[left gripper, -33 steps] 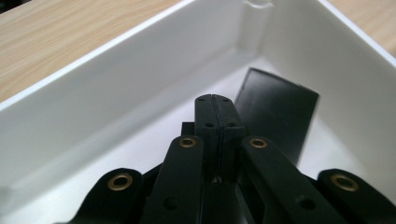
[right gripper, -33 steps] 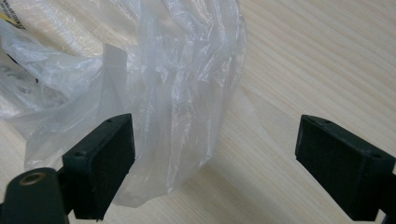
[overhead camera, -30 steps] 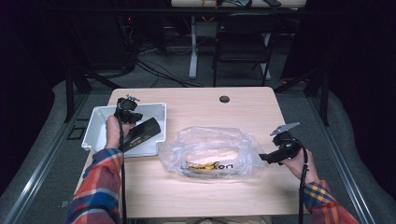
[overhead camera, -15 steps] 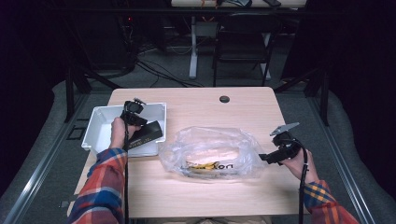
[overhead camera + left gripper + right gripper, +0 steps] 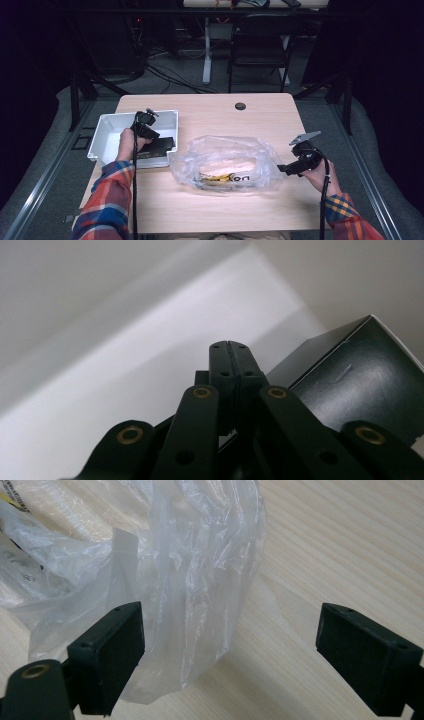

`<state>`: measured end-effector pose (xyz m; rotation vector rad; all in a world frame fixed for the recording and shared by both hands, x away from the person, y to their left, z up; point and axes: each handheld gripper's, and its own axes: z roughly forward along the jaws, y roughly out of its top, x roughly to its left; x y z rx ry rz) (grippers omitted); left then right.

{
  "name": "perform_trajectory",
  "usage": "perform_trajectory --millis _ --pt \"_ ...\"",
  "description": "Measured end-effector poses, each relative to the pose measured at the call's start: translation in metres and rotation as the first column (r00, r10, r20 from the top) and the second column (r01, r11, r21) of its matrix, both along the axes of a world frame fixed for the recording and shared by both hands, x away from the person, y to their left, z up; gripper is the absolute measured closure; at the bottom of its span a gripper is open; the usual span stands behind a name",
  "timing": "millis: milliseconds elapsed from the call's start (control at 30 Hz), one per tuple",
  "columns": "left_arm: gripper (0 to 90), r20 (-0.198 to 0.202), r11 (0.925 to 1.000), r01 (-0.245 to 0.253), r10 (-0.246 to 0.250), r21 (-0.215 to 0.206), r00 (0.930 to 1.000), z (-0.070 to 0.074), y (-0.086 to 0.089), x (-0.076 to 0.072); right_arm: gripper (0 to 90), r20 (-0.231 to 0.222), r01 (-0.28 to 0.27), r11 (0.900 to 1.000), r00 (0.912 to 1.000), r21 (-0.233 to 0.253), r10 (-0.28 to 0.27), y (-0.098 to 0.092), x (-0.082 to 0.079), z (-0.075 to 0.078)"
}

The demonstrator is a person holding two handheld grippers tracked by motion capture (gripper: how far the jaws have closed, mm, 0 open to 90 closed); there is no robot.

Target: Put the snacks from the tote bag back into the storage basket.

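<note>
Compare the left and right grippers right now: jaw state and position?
The left gripper has its jaws pressed shut, while the right gripper has its jaws wide apart. The left gripper sits inside the white bin next to the black box; the right gripper is over the table at the edge of the clear plastic bag, part of which lies between its jaws. Both are hand-held.

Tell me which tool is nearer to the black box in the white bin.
Left. The left tool sits in the white bin right beside the black box, jaws shut. The right tool is far across the table, open at the edge of the plastic bag.
</note>
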<state>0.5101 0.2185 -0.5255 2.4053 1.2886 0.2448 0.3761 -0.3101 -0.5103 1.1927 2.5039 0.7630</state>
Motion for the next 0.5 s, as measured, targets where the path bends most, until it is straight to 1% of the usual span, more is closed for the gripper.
perform_trajectory --millis 33,100,133,167,233,267,333,467,500 --pt "89.7 -0.002 1.0 0.003 -0.003 -0.003 1.0 0.0002 0.0003 -0.0002 11.6 0.0 0.0 1.0 1.0 0.0 0.0 0.0 0.0 0.0" --pt "89.7 -0.006 1.0 0.005 -0.005 0.006 1.0 0.0005 0.0009 -0.0002 11.6 0.0 -0.001 1.0 1.0 0.003 0.001 -0.0001 0.0001 0.0" --pt "89.8 -0.011 1.0 0.005 -0.005 -0.007 0.9999 0.0001 0.0008 -0.0005 11.6 -0.002 -0.003 1.0 1.0 -0.002 0.003 -0.0004 0.0003 0.0004" --pt "89.8 -0.012 0.9999 0.016 -0.016 0.002 0.9998 0.0 0.001 -0.0002 11.6 -0.001 0.0 1.0 1.0 0.002 0.0 -0.0001 0.0002 0.0" --pt "89.6 -0.021 0.9999 0.015 -0.015 -0.001 0.9997 -0.0002 0.0011 -0.0002 11.6 -0.002 -0.003 1.0 1.0 -0.003 0.003 -0.0004 0.0003 0.0006" --pt "89.5 -0.02 0.9998 0.017 -0.017 0.005 0.9997 -0.0001 0.0014 0.0001 11.6 -0.001 -0.002 1.0 1.0 -0.006 0.002 -0.0003 0.0003 0.0006" --pt "88.9 -0.02 1.0 0.0 0.0 0.003 0.9998 -0.0009 0.0015 0.0 11.6 -0.002 -0.003 1.0 1.0 -0.003 0.003 -0.0003 0.0003 0.0006" --pt "85.0 -0.014 0.9998 -0.015 0.015 0.01 0.9998 0.0005 0.0051 -0.0001 11.6 0.0 -0.001 1.0 1.0 -0.001 0.001 -0.0008 0.0002 0.0005" --pt "83.8 -0.012 0.9997 -0.023 0.023 0.009 0.9997 0.0011 0.0066 -0.0003 11.6 0.001 0.001 1.0 1.0 -0.007 -0.001 -0.0011 0.0003 0.0006"
